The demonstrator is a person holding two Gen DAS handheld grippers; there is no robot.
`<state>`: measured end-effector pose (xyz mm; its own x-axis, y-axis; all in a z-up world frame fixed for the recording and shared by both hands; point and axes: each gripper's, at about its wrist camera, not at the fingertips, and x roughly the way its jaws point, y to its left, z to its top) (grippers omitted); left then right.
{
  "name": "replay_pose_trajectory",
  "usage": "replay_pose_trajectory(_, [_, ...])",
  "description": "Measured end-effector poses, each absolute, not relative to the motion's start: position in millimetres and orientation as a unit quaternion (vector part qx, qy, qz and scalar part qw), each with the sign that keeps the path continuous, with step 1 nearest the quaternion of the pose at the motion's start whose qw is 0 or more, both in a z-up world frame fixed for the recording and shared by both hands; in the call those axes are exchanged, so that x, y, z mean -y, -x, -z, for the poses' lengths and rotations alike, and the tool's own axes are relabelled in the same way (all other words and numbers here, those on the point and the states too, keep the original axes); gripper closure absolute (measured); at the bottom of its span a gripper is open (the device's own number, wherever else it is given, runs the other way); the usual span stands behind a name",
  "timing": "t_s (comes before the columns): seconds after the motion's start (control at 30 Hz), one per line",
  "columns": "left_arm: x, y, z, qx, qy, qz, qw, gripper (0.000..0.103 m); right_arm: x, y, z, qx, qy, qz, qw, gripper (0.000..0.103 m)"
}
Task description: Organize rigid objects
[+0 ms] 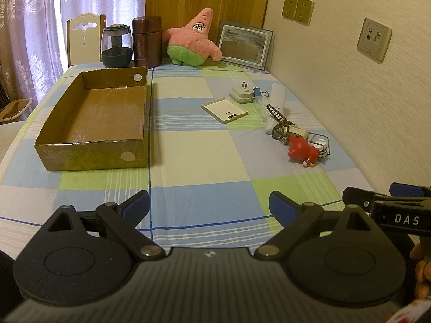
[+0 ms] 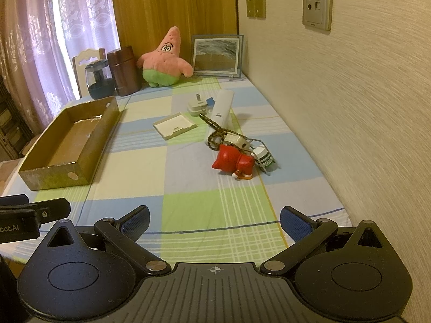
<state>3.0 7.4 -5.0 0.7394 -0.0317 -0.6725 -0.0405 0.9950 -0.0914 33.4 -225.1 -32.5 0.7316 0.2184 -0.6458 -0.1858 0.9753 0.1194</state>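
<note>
Both grippers hover above the near edge of the tabletop (image 1: 188,161), which wears a checked cloth. The left gripper (image 1: 208,206) has its jaws spread wide with nothing between them; the right gripper (image 2: 214,222) is likewise spread and empty.

An open cardboard box (image 1: 94,118) sits toward the left edge, nothing visible inside. The rigid objects lie scattered near the right edge by the wall: a white flat lid (image 1: 224,109), a white plug adapter (image 1: 241,92), a long white bar (image 2: 221,105), a braided cord (image 2: 214,132), a red figurine (image 2: 233,161) and a small wire rack (image 2: 265,158).

Along the far edge stand a jar (image 1: 116,45), a brown flask (image 1: 146,41), a pink plush star (image 1: 192,37) and a framed picture (image 1: 243,44).

Only the right wrist view shows the white bar's full length and the rack's striped contents clearly; the left view shows a small blue clip (image 1: 257,90) beside the adapter.
</note>
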Motion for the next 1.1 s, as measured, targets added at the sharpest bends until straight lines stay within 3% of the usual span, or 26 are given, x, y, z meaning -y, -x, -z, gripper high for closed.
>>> replay_pose_trajectory(0.6, [-6,-26,9,-0.365,0.050,0.009,0.929,0.010,231,-52,29,-0.350,-0.030,-0.106,0.930,0.002])
replay_pose_trajectory(1.1, [-13,-94,29,-0.370,0.066,0.030,0.926,0.010,251,-110,44,-0.342,-0.009,-0.108,0.933,0.003])
